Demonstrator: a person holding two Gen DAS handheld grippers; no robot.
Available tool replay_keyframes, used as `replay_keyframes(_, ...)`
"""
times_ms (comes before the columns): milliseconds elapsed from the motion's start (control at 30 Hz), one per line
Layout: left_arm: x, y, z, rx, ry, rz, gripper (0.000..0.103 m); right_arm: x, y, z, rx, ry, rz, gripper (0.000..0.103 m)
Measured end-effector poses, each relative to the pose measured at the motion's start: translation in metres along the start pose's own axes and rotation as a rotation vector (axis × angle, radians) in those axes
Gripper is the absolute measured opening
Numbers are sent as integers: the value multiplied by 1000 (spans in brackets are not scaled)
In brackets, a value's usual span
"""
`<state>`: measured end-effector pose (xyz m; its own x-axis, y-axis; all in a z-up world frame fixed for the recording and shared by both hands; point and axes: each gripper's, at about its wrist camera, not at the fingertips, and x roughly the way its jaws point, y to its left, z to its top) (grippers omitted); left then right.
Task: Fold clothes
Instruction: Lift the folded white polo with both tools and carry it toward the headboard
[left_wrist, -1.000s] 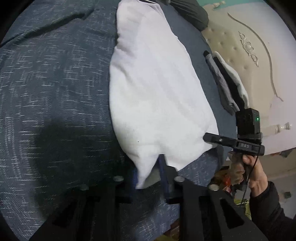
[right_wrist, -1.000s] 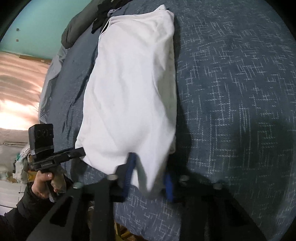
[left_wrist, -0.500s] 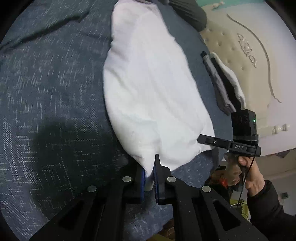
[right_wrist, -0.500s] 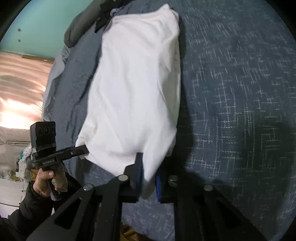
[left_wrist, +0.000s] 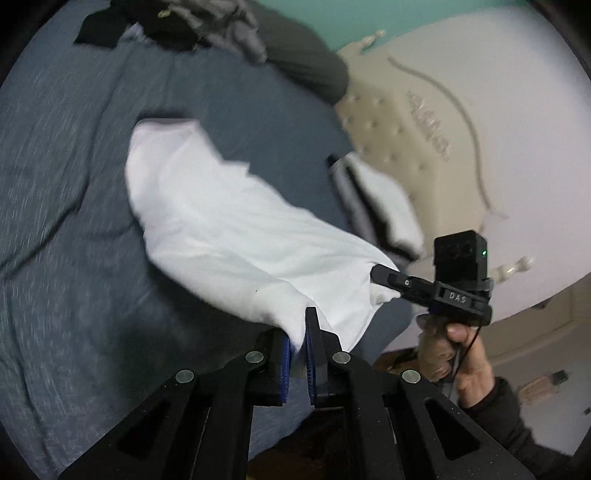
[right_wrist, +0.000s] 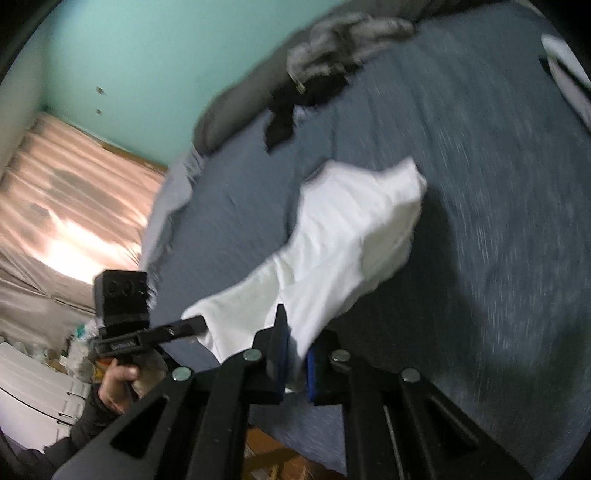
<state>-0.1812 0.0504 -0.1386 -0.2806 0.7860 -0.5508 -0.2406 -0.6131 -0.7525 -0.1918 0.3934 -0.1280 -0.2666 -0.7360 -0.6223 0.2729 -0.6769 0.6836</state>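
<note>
A white garment (left_wrist: 229, 236) hangs lifted above the dark blue bed, its near edge stretched between both grippers. My left gripper (left_wrist: 297, 339) is shut on one near corner of it, blue pads pinching the cloth. My right gripper (right_wrist: 295, 354) is shut on the other near corner of the white garment (right_wrist: 351, 236). Each gripper shows in the other's view: the right gripper (left_wrist: 384, 275) at the cloth's right corner, the left gripper (right_wrist: 199, 325) at its left corner. The far end of the garment still trails on the bed.
The blue bedspread (left_wrist: 74, 184) fills most of both views. A pile of dark and grey clothes (left_wrist: 192, 26) lies at the far end. Folded white and grey clothes (left_wrist: 373, 206) sit by the cream headboard (left_wrist: 443, 122). The bed's near edge is just below the grippers.
Both grippers went from open around the garment's near corners to shut on them, then lifted and pulled the garment up off the bed toward me; views tilted upward.
</note>
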Motion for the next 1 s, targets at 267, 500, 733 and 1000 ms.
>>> replay_keyframes(267, -30, -69, 68, 47, -94, -43, 7, -63, 41, 69, -54, -126, 33, 7)
replay_keyframes(500, -21, -129, 105, 102, -91, -66, 7, -116, 51, 100, -77, -209, 36, 7)
replay_keyframes(733, 2, -181, 132, 154, -88, -119, 6, -176, 40, 123, -84, -278, 5, 7)
replay_keyframes(1000, 50, -244, 176, 213, -75, -166, 6, -248, 21, 170, -104, -359, -49, 7)
